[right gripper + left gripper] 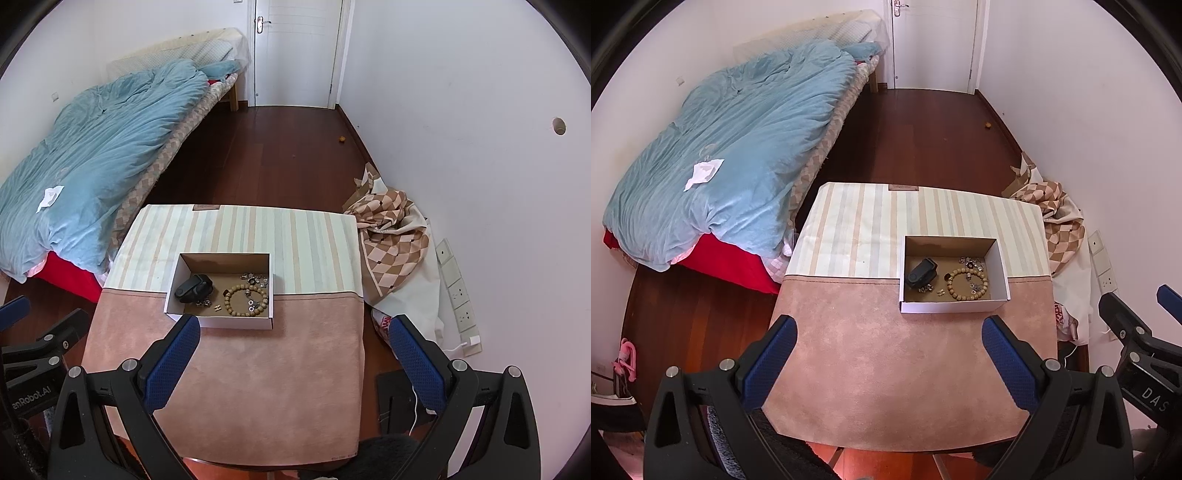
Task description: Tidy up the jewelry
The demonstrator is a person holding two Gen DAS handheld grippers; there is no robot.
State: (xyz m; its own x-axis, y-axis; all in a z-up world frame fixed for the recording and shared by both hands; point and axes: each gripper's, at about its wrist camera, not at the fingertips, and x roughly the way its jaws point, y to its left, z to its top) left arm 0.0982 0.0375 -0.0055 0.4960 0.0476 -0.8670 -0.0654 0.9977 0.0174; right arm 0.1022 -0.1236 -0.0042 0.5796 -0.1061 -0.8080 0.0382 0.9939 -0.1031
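Observation:
A shallow open cardboard box (955,307) (221,322) sits on the cloth-covered table. Inside lie a wooden bead bracelet (967,284) (245,299), a black clip-like device (921,273) (194,287) and several small silver charms (971,263) (255,277). My left gripper (890,328) is open and empty, held above the pink near part of the table, short of the box. My right gripper (295,328) is open and empty, its left finger (173,363) just before the box's near wall. Each gripper shows at the edge of the other's view.
The table (886,369) (258,369) has a striped far half and a pink near half. A bed with a blue duvet (731,155) (85,155) stands at the left. A crumpled checked cloth (1060,218) (391,236) lies at the right by the wall. A white door (295,51) is at the back.

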